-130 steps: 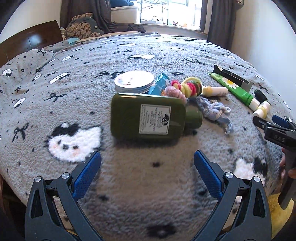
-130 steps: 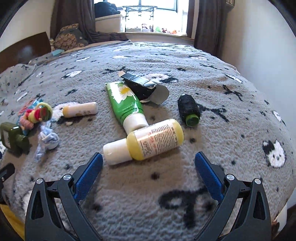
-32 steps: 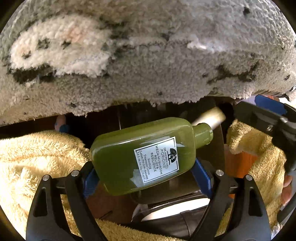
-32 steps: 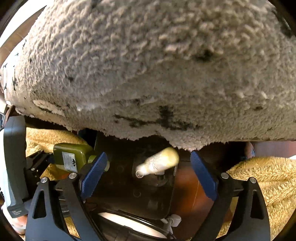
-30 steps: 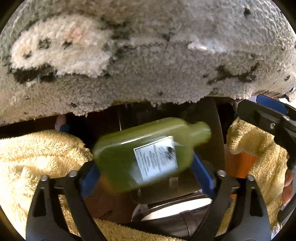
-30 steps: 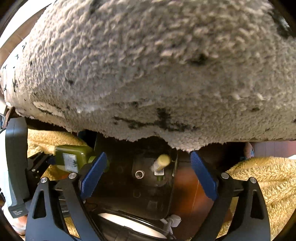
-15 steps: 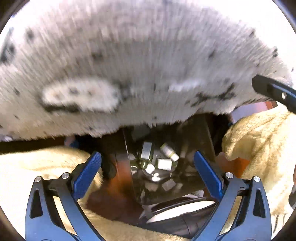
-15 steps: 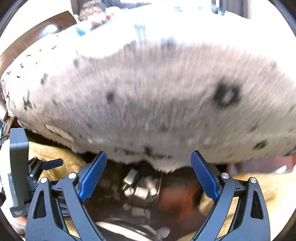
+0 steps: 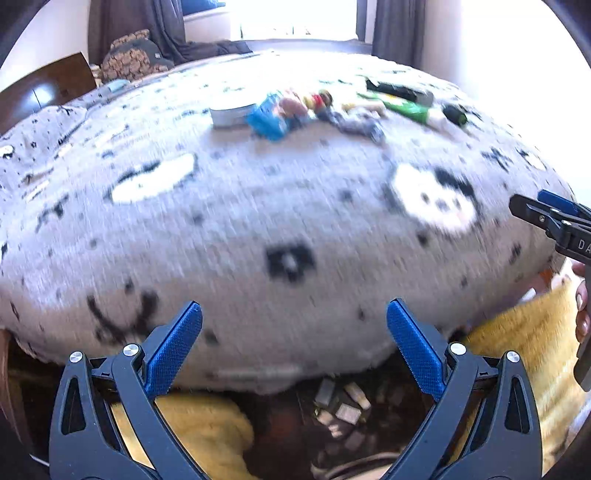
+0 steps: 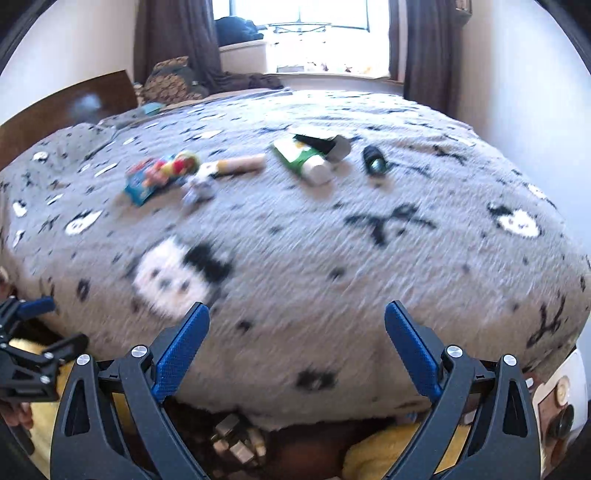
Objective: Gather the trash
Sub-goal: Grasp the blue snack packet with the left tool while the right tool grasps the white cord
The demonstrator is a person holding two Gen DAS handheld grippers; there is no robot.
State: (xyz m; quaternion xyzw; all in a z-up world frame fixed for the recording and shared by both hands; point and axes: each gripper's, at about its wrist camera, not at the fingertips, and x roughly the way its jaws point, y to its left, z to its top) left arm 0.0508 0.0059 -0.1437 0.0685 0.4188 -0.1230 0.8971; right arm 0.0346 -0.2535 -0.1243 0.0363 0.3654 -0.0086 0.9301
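The trash still to collect lies in a loose row far up the bed (image 10: 332, 258): a green tube (image 10: 301, 157) with a white cap, a dark flattened carton (image 10: 321, 142) touching it, a small black bottle (image 10: 373, 160) just beside them, a pale cream bottle (image 10: 240, 164), a blue packet (image 10: 142, 184) with bright hair ties (image 10: 177, 164) against it, and a round tin (image 9: 231, 110) that I see from the left wrist view. None of these is in my grasp. Both my left tongs (image 9: 293, 334) and right tongs (image 10: 297, 334) stand wide apart with nothing between them, low at the near edge of the bed. Below that edge I see a dark container (image 9: 340, 410) holding a few small, blurred items, so I judge some pieces are already in and most of the job remains.

The bed wears a grey fleece blanket with black bows and white cat faces. Yellow towelling (image 9: 517, 339) lies at either side below. Beyond are a wooden headboard (image 10: 70, 103), dark curtains (image 10: 424, 44) and a bright window (image 10: 325, 33).
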